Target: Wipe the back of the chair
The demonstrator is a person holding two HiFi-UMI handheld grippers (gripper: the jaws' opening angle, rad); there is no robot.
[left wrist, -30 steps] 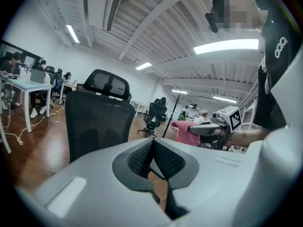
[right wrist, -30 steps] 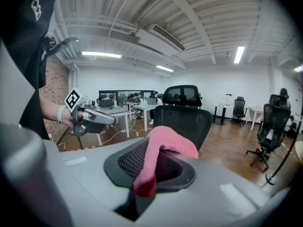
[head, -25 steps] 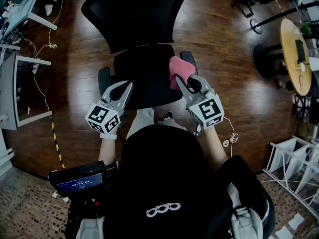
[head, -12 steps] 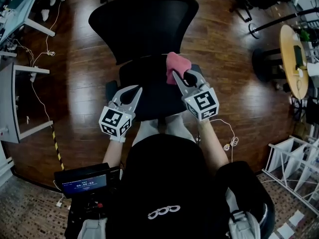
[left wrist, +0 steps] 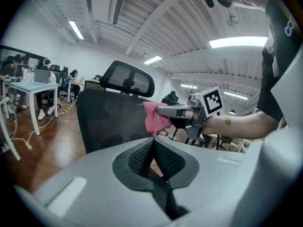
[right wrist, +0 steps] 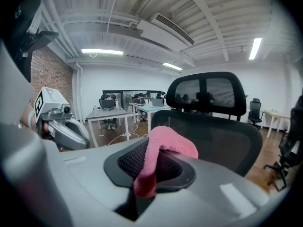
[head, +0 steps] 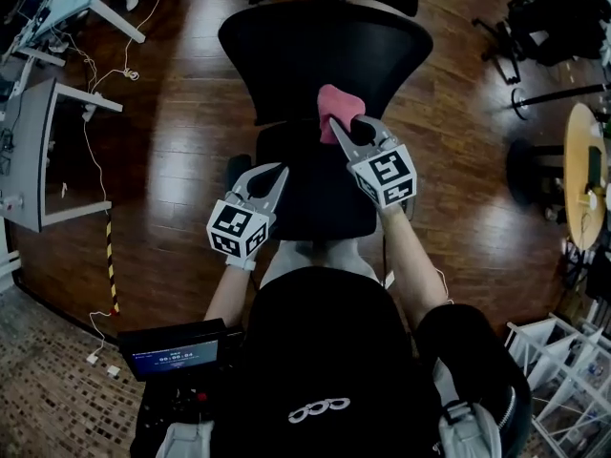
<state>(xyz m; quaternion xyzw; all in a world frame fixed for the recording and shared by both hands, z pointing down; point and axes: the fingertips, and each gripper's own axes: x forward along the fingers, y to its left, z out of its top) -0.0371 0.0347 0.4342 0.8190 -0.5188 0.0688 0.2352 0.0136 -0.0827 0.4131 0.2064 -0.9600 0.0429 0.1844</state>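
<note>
2 tongs: right tongs (head: 346,124) pinching pink cloth (head: 335,101) near chair back (head: 286,46); left tongs (head: 274,173) pressed together.

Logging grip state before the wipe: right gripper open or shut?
Shut on the cloth: the right gripper pinches a fold of it between its jaws, the rest bunched above them.

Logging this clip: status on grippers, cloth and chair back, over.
Right gripper shut on pink cloth, held at chair back, contact unclear. Left gripper shut, empty. Nothing in the way.
</note>
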